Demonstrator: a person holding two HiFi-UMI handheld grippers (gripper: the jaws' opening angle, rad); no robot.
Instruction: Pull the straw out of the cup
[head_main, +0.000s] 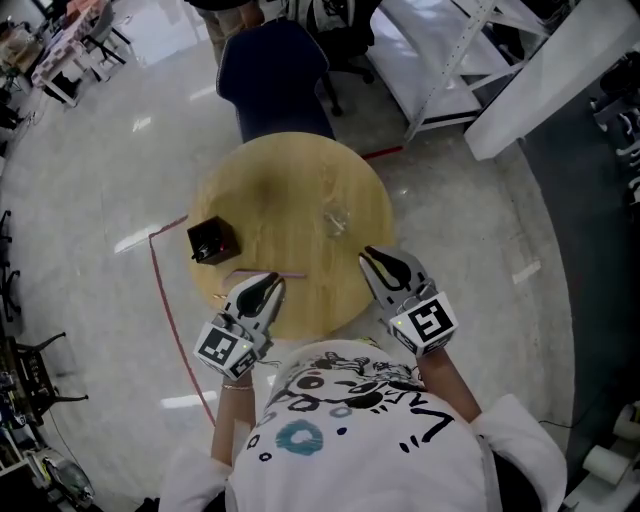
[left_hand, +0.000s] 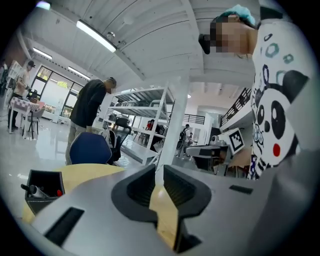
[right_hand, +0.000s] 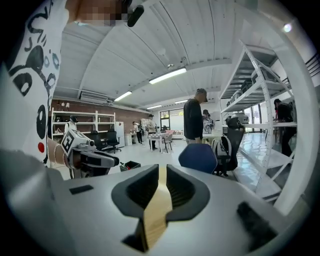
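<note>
In the head view a clear cup (head_main: 335, 222) stands on the round wooden table (head_main: 300, 180), right of centre. A thin pink straw (head_main: 268, 273) lies flat on the tabletop near the front edge, apart from the cup. My left gripper (head_main: 275, 284) hovers at the front left edge with its tips just beside the straw, jaws nearly together and empty. Over the front right edge is my right gripper (head_main: 372, 259), also narrowed with nothing in it, short of the cup. Each gripper view, left (left_hand: 159, 182) and right (right_hand: 162, 186), shows only a thin slit of wood between the pads.
A black box (head_main: 212, 240) with pens sits at the table's left edge and shows in the left gripper view as the black box (left_hand: 42, 190). A blue chair (head_main: 275, 75) stands behind the table. Red tape (head_main: 165, 300) runs along the floor at left. People stand in the background.
</note>
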